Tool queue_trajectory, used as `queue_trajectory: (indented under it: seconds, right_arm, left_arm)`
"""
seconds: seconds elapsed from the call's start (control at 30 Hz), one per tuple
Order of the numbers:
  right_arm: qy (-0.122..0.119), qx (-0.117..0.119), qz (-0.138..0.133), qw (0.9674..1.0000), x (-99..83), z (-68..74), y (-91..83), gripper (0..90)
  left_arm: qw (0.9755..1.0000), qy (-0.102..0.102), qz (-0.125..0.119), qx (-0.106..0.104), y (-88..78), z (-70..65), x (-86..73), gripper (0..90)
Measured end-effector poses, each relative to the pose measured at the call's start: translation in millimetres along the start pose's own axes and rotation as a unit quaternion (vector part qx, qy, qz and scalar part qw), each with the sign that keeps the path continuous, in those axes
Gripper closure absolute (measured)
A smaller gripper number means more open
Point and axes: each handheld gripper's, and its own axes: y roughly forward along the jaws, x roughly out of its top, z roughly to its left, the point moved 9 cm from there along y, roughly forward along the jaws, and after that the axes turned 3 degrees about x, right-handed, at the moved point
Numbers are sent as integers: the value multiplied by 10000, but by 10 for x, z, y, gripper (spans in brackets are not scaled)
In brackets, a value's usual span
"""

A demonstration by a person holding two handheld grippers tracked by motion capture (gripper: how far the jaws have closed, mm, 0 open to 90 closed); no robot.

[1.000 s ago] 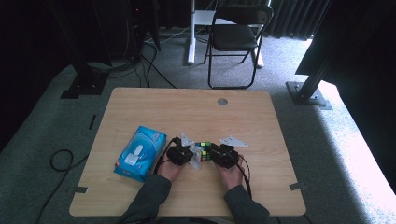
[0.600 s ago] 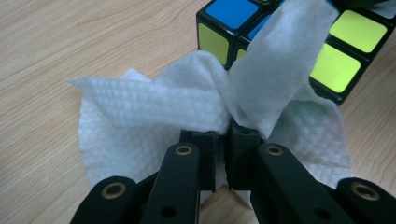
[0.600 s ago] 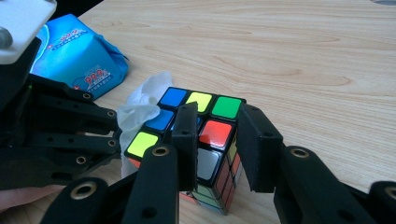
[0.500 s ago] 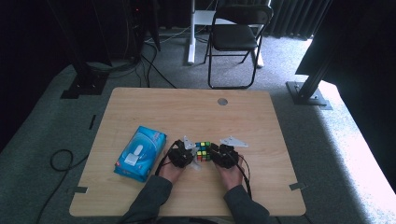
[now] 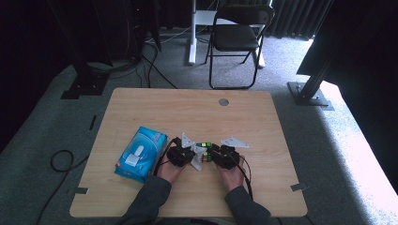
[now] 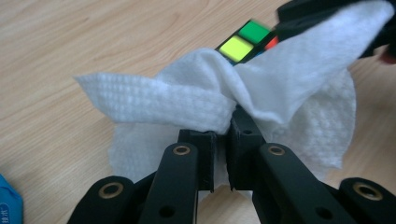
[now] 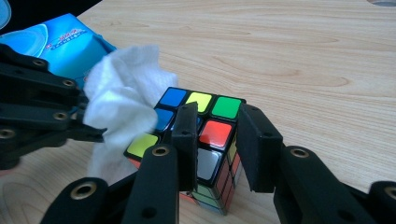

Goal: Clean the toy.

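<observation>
I counted 1 puzzle cube (image 7: 201, 140), 1 white wipe (image 6: 261, 93), 1 blue wipe pack (image 5: 140, 153) and 2 grippers on 1 wooden table (image 5: 187, 108); whether the pack held anything more I could not tell; my left gripper (image 6: 223, 128) had its jaws pinched together on a fold of the wipe, which draped over the cube's edge and touched it; my right gripper (image 7: 217, 135) was clamped on the cube, 1 jaw across its top face, the other down its side; the cube sat between my 2 hands, near the table's front middle, just right of the pack.
</observation>
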Motion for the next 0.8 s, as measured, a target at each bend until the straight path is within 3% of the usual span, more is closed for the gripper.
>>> queue_trajectory:
  seconds: [0.2, 0.43, 0.8]
  right_arm:
    - [-6, -1, 1, 10000, -1, 0, -1, 697]
    - [-9, -5, -11, 10000, -2, 2, -1, 700]
    - [-44, -29, -9, 10000, -1, 13, 0, 709]
  left_arm:
    - [9999, -37, -122, -73, -41, -42, -4, 828]
    - [9999, -33, -55, -93, -31, -80, -94, 829]
    - [9993, 128, 361, 17, 209, -133, -338, 828]
